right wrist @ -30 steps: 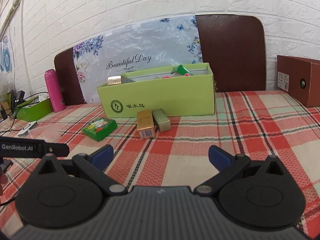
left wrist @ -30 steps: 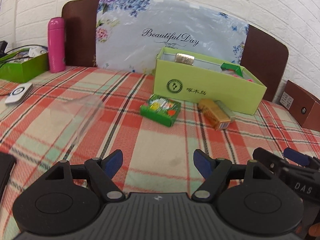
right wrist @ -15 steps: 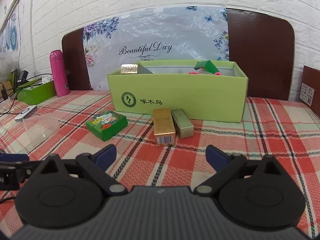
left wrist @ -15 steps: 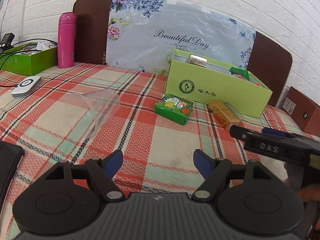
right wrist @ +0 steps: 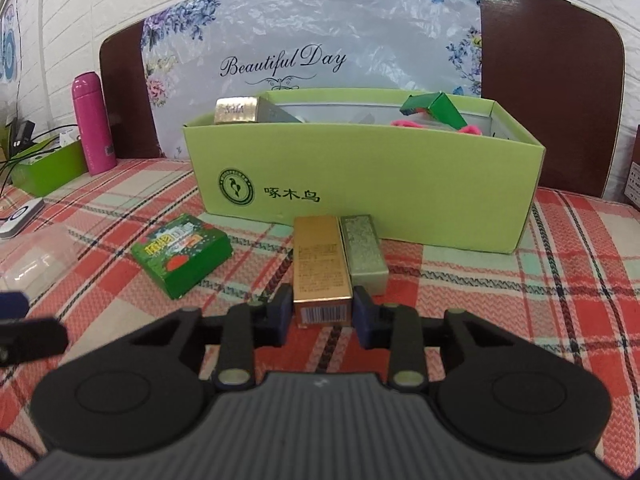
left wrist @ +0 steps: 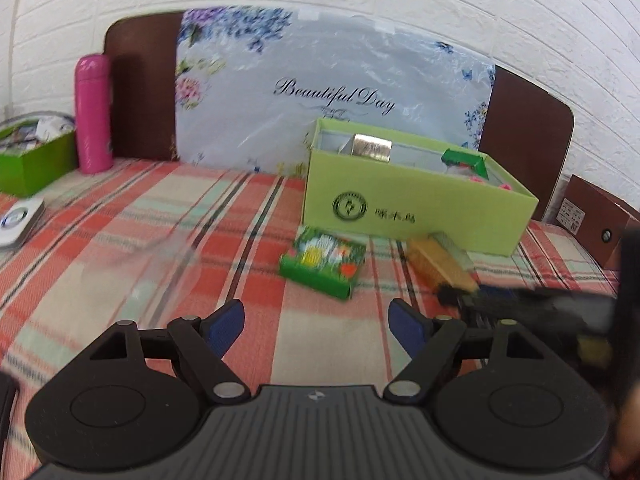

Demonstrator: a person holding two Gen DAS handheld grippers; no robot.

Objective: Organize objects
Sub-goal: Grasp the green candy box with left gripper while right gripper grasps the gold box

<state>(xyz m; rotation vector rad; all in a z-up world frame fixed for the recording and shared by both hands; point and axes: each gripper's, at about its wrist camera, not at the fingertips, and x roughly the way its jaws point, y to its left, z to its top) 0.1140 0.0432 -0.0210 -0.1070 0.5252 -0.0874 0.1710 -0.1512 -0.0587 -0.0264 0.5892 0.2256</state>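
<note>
A light green open box (right wrist: 360, 196) stands on the plaid cloth, with a gold box and a green packet inside. In front of it lie a gold box (right wrist: 320, 268), a silver-green box (right wrist: 364, 252) and a small green printed box (right wrist: 182, 254). My right gripper (right wrist: 323, 312) is shut on the near end of the gold box. My left gripper (left wrist: 316, 324) is open and empty above the cloth, short of the small green box (left wrist: 322, 262). The right gripper shows blurred in the left wrist view (left wrist: 520, 300).
A clear plastic lid (right wrist: 36, 260) lies on the left. A pink bottle (left wrist: 94, 114), a green tray (left wrist: 34, 160) and a white device (left wrist: 18, 220) are at far left. A brown box (left wrist: 596, 220) stands at right. A floral board leans behind.
My right gripper moved forward to the gold box and closed on its end. My left gripper moved slightly closer to the green box and stayed open.
</note>
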